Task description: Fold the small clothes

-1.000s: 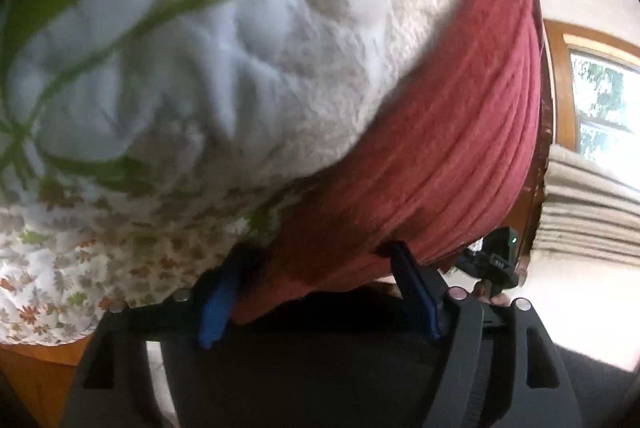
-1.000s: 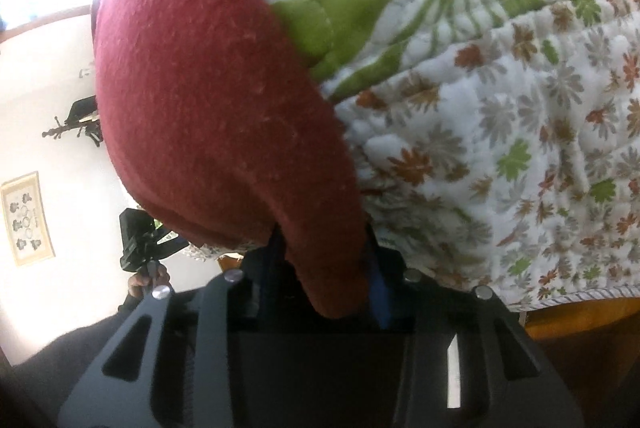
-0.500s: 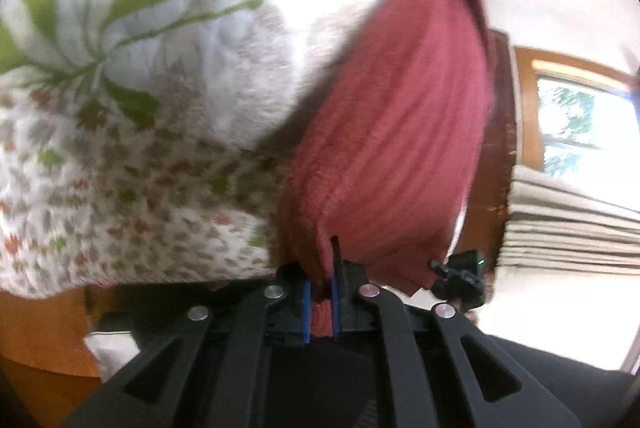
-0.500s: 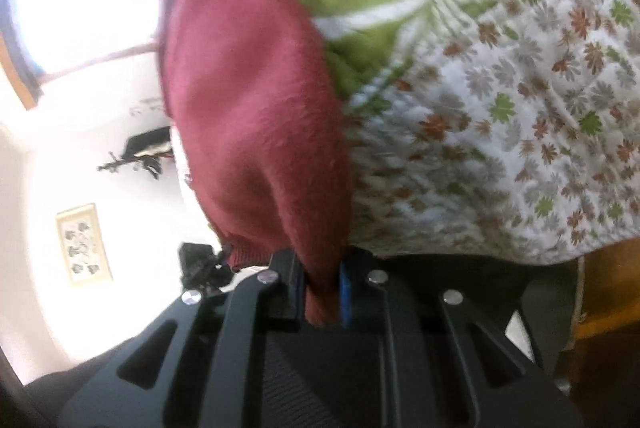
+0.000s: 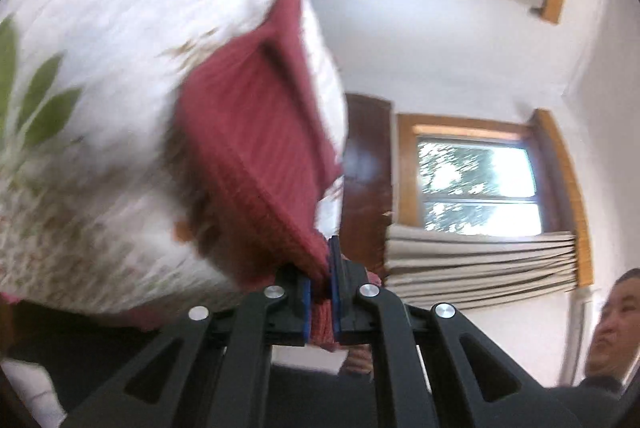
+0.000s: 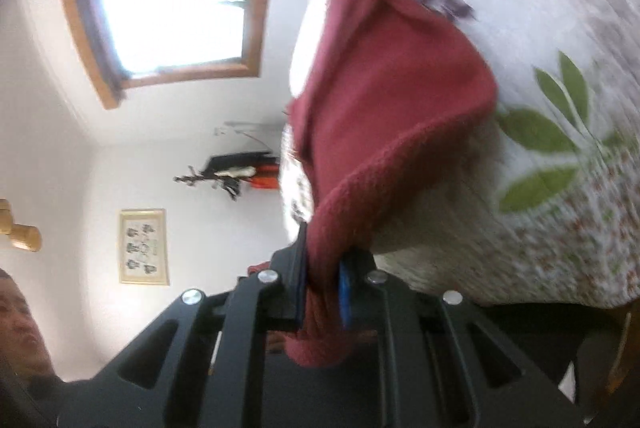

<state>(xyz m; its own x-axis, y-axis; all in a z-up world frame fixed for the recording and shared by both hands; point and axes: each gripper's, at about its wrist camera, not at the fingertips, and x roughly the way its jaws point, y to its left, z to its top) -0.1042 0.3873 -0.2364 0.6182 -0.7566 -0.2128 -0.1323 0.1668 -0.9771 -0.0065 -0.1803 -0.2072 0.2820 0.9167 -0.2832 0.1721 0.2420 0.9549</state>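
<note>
Maroon knit garment [image 5: 256, 148] is pinched at one corner by the left gripper [image 5: 320, 292], whose blue-padded fingers [image 5: 334, 280] are pressed together on the fabric, a short tail of cloth hanging below them toward the gripper body. From that pinch the ribbed cloth runs up and away ahead of the gripper in a taut, slanting panel with a raised fold along its far edge. The same garment [image 6: 384, 100] is pinched at another corner by the right gripper [image 6: 322, 288], its fingers [image 6: 344, 288] closed on a thick bunched roll of the knit, with a lump of cloth hanging below them against the black body. Ahead of the right gripper the cloth spreads upward in a broad drape with a rolled hem along its near edge. Behind the garment, to the left of the left gripper and to the right of the right one, lies a white quilted bedspread [image 5: 80, 108] printed with green leaves and small brown flowers, blurred in both views. Farther out are white walls, a wood-framed window [image 5: 476, 184] with a folded beige blind [image 5: 480, 260] beyond the left gripper, another bright window [image 6: 172, 20] and a framed picture [image 6: 143, 246] beyond the right one. Part of a person shows at the edge of each view.
</note>
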